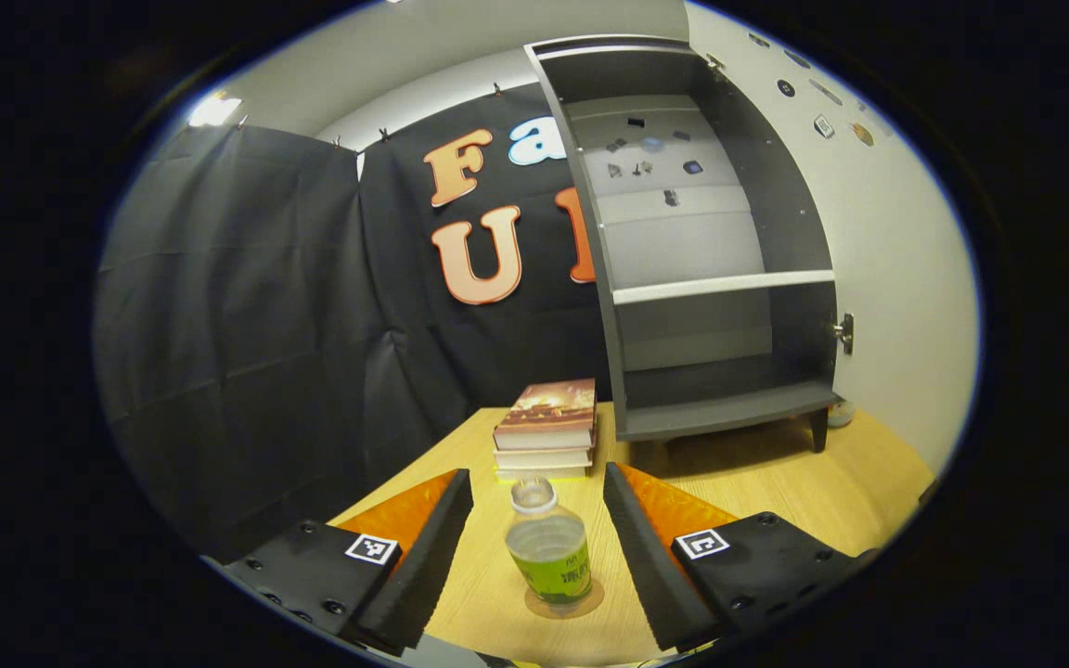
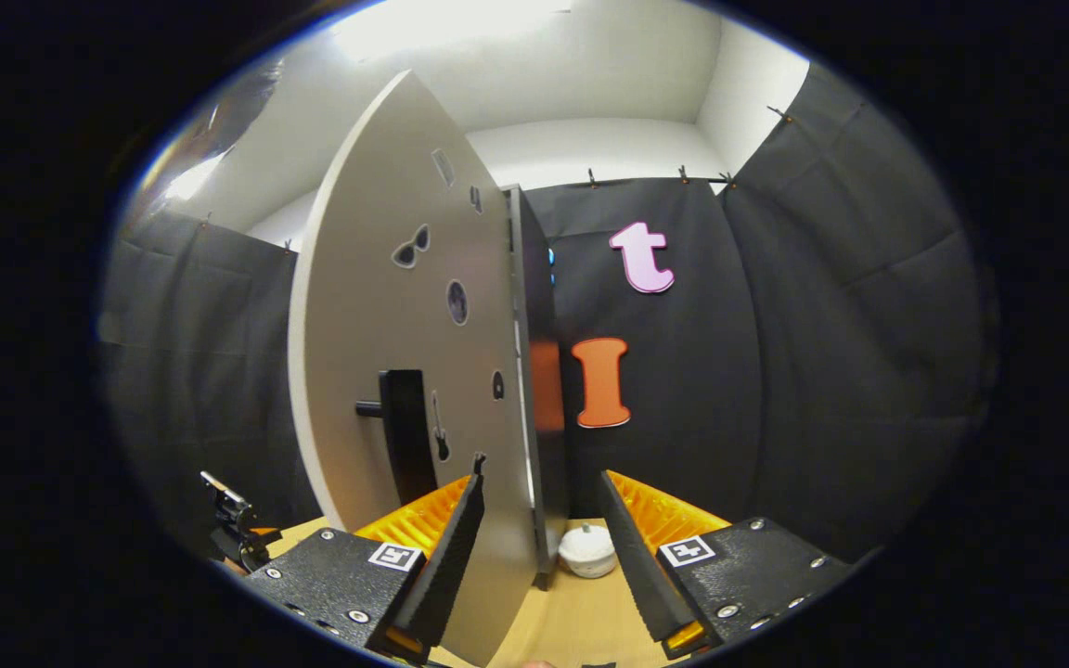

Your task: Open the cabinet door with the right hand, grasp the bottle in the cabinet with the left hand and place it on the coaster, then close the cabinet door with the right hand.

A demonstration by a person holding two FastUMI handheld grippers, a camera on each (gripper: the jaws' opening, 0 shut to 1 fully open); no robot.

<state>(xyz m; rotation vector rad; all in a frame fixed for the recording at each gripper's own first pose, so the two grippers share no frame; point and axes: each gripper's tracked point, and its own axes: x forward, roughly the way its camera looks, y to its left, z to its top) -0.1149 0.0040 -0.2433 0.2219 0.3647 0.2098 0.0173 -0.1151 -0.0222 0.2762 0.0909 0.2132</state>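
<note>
I'm holding the left gripper (image 1: 538, 547) w/ its jaws spread wide, and the bottle (image 1: 548, 549) is standing upright btwn the fingers (image 1: 423, 557), clear of both, nothing pressing on it. It's a clear plastic bottle w/ a green label and a cap on top, sitting on the round coaster (image 1: 564, 603), which is lying flat on the wooden table (image 1: 776, 482). Just past the bottle, in the left gripper view, a stack of books (image 1: 548, 429) is resting on the table, and beyond that to the right the grey cabinet (image 1: 701, 241) is standing open: I'm seeing a white shelf (image 1: 723, 286) across the middle, a bare bottom compartment, and a few small stickers on the back panel up top. A hinge is showing on the cabinet's right edge. Over on my other side, the right gripper (image 2: 542, 557) is also hanging open, jaws apart and gripping nothing. In the right gripper view the cabinet door (image 2: 395, 371) is swung out toward me, its lower edge sitting btwn the fingers, closer to the left one; can't tell if that finger is touching it. The door's dark handle (image 2: 400, 427) is above and left of that finger, w/ small stickers scattered on the door face. A small white lidded pot (image 2: 587, 549) is sitting on the table near the cabinet foot, btwn the fingers and farther off.
</note>
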